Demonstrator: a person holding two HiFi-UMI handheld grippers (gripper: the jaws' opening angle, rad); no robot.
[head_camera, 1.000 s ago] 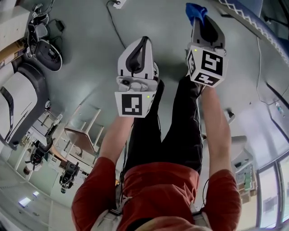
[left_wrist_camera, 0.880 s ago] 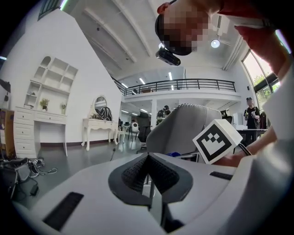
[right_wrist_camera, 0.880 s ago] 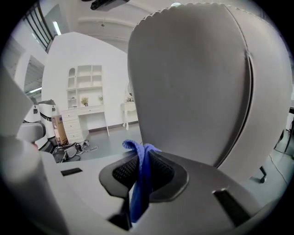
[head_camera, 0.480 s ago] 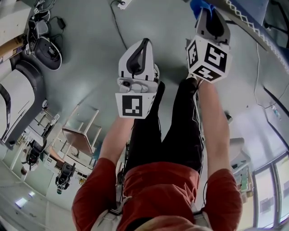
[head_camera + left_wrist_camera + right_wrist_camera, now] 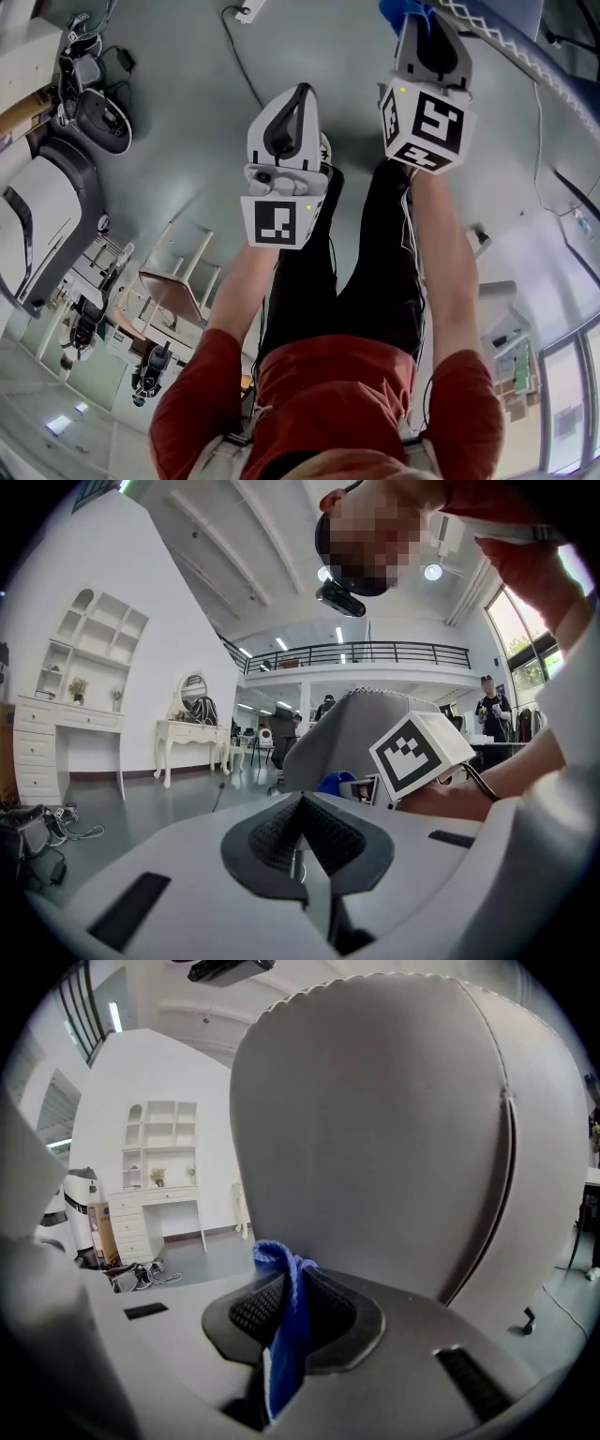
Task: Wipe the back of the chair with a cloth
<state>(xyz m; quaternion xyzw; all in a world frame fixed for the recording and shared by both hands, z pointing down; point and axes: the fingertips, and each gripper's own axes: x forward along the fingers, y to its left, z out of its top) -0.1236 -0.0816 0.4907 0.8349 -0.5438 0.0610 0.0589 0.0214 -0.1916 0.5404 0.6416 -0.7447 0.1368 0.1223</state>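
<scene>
Cloth (image 5: 284, 1335), blue and bunched, is pinched between the jaws of my right gripper (image 5: 286, 1288), its looped end poking up past the jaw tips. Directly ahead of it the grey chair back (image 5: 394, 1147) fills most of the right gripper view, a seam curving down its right side. The cloth's tip is close in front of that surface; I cannot tell whether it touches.

In the head view I hold the right gripper (image 5: 413, 21) raised and forward, with the cloth (image 5: 401, 11) showing at its nose beside the chair back's scalloped edge (image 5: 511, 42).

My left gripper (image 5: 302, 803) has its jaws pressed together with nothing between them. It hangs lower and nearer my body in the head view (image 5: 298, 92), apart from the chair. From its own camera I see the right gripper's marker cube (image 5: 419, 752), the cloth (image 5: 335, 782) and the chair back (image 5: 347, 728) behind them.

A white dresser (image 5: 155, 1213) stands against the far wall.
</scene>
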